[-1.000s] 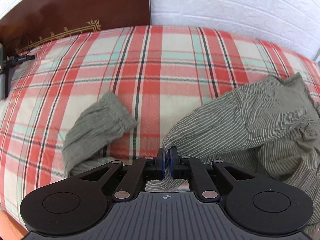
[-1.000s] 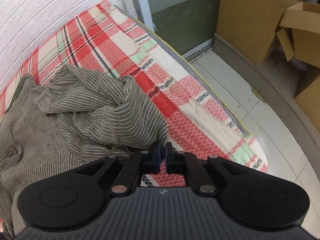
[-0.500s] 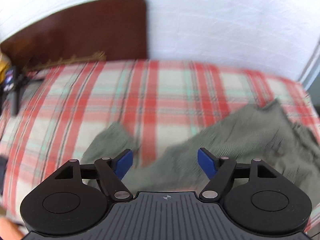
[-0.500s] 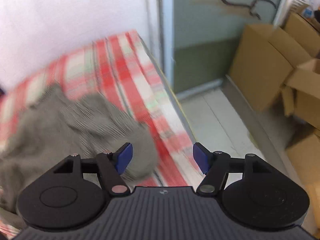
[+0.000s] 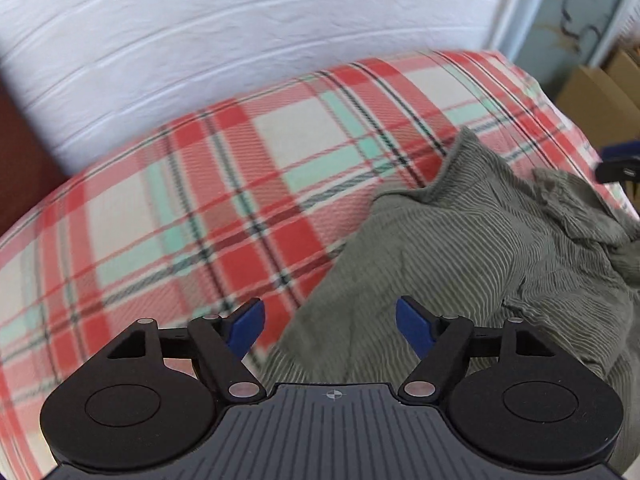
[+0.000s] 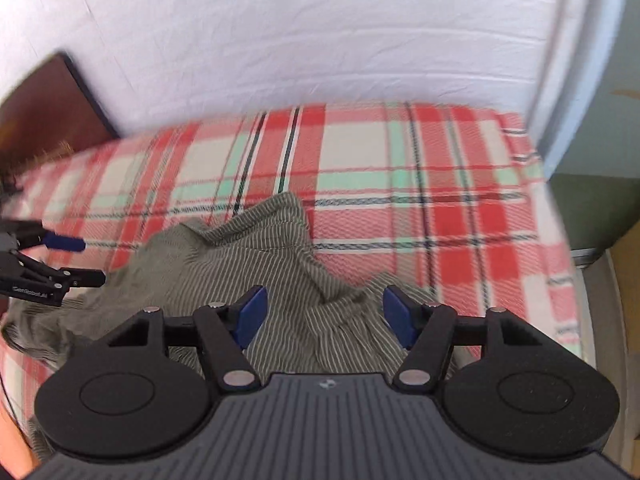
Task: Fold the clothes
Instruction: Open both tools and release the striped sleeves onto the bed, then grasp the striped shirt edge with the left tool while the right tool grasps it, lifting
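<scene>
A grey-green striped garment (image 5: 460,248) lies crumpled on the red plaid bed cover (image 5: 200,200). My left gripper (image 5: 330,320) hovers open above the garment's left edge, nothing between its blue pads. In the right wrist view the same garment (image 6: 260,248) is bunched in folds on the bed cover (image 6: 400,200). My right gripper (image 6: 323,308) hangs above those folds, its jaws wide but closing, and nothing is pressed between them. The left gripper (image 6: 80,260) shows at that view's left edge over the cloth.
A white brick-pattern wall (image 5: 240,40) runs behind the bed. A brown headboard (image 6: 44,108) stands at the left end. Cardboard boxes (image 5: 600,88) and a pale door (image 5: 580,12) lie past the bed's right end, where the cover drops off.
Both grippers were shut on the garment's edges, then let go and opened. Both have swung and rolled toward the garment's middle, so the wall now fills the top of each view.
</scene>
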A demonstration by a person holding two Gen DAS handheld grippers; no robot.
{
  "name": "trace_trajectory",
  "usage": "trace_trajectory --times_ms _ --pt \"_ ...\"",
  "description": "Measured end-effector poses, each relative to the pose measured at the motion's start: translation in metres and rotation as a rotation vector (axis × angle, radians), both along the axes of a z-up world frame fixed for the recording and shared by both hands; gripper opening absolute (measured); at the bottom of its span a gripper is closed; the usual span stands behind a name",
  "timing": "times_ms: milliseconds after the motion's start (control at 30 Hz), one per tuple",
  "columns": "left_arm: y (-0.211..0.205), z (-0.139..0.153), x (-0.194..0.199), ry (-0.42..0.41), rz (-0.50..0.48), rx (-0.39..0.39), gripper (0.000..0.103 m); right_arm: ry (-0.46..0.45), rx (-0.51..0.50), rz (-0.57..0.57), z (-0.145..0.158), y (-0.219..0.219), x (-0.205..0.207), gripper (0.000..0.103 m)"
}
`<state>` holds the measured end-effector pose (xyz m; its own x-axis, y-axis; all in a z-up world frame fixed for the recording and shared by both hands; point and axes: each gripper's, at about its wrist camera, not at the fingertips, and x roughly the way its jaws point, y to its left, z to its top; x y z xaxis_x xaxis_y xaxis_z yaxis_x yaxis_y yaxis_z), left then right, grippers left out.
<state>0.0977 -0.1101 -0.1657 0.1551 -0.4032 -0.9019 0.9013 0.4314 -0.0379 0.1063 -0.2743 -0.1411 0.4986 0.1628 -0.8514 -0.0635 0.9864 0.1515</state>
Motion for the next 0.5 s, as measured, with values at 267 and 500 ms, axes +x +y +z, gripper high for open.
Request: trace_trajectory --times_ms 267,500 --pt "-0.028 -0.024 0.007 0.042 -0.114 0.024 0.083 0.045 -0.017 0.042 -0.033 0.027 0.046 0.068" --pt "-0.042 -0.042 0.006 0.084 -0.148 0.063 0.082 0.100 -0.048 0.052 -0.056 0.036 0.063 0.069"
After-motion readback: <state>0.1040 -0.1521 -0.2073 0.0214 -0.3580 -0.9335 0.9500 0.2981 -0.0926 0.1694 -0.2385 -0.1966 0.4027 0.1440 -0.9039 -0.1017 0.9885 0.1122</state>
